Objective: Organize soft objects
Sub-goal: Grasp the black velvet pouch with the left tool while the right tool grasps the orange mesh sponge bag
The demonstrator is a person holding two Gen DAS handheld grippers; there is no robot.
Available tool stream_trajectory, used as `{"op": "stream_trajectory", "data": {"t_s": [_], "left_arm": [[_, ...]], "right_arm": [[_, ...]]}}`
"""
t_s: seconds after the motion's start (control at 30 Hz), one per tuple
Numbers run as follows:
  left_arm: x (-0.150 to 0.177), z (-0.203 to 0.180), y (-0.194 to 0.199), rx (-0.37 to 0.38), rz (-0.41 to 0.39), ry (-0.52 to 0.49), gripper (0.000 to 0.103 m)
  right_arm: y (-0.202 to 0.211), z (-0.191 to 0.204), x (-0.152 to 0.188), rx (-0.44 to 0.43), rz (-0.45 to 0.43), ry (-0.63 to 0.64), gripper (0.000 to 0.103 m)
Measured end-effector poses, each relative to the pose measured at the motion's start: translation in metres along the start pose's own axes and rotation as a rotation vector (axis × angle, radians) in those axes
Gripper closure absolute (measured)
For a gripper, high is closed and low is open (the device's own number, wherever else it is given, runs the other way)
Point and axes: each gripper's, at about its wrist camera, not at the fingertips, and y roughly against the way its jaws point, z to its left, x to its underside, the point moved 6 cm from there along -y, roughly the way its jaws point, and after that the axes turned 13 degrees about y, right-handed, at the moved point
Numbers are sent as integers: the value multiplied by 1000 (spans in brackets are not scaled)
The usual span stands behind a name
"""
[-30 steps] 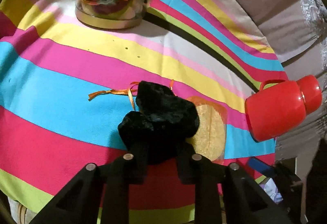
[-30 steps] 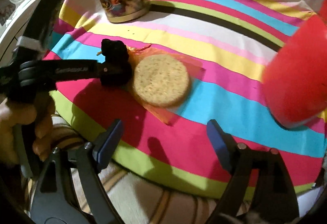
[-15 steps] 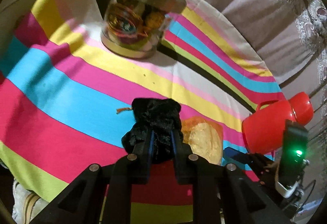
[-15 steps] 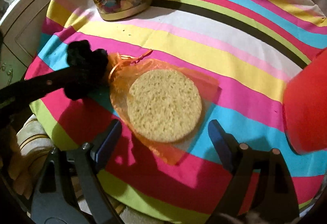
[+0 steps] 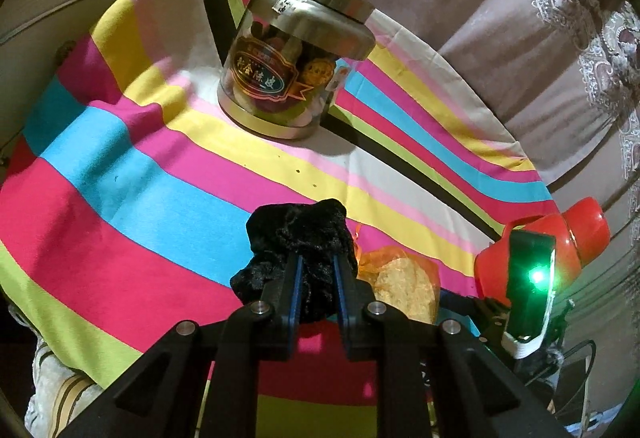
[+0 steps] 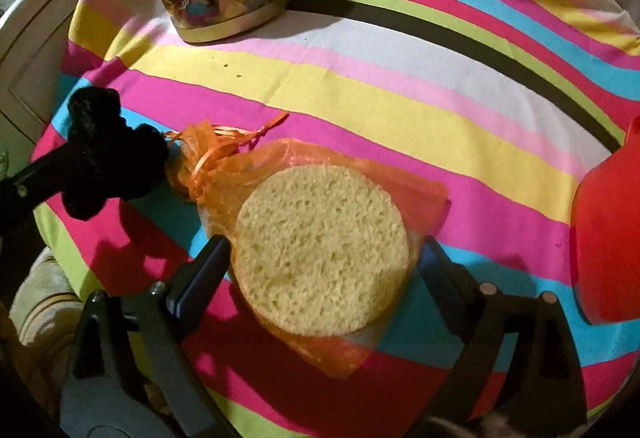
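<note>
Left wrist alone shows left hand-held gripper (image 5: 316, 278) clamping black scrunchie (image 5: 300, 234); right hand-held gripper (image 6: 320, 258) opening around sponge (image 6: 320, 250).

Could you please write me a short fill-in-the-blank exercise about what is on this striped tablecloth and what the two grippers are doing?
1. The left gripper is shut on a fuzzy scrunchie coloured ____.
2. The round sponge lies inside a sheer drawstring pouch coloured ____.
3. The right gripper, its jaws opening, has the ____ between its fingers.
4. The clear jar has a lid made of ____.

Missing words: black; orange; sponge; metal
</note>
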Motion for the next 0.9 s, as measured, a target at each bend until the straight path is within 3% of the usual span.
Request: {"op": "stream_trajectory", "data": {"t_s": [0.13, 0.2, 0.5, 0.9], "left_arm": [[0, -1, 4, -2, -15, -3, 87], [0, -1, 6, -1, -22, 0, 87], [3, -6, 18, -3, -53, -18, 87], [14, -23, 39, 20, -73, -52, 87]], "right_arm": [[0, 3, 1, 18, 0, 18, 10], [3, 2, 2, 19, -11, 16, 20], [22, -8, 10, 37, -58, -24, 20], [80, -28, 34, 105, -169, -94, 20]]}}
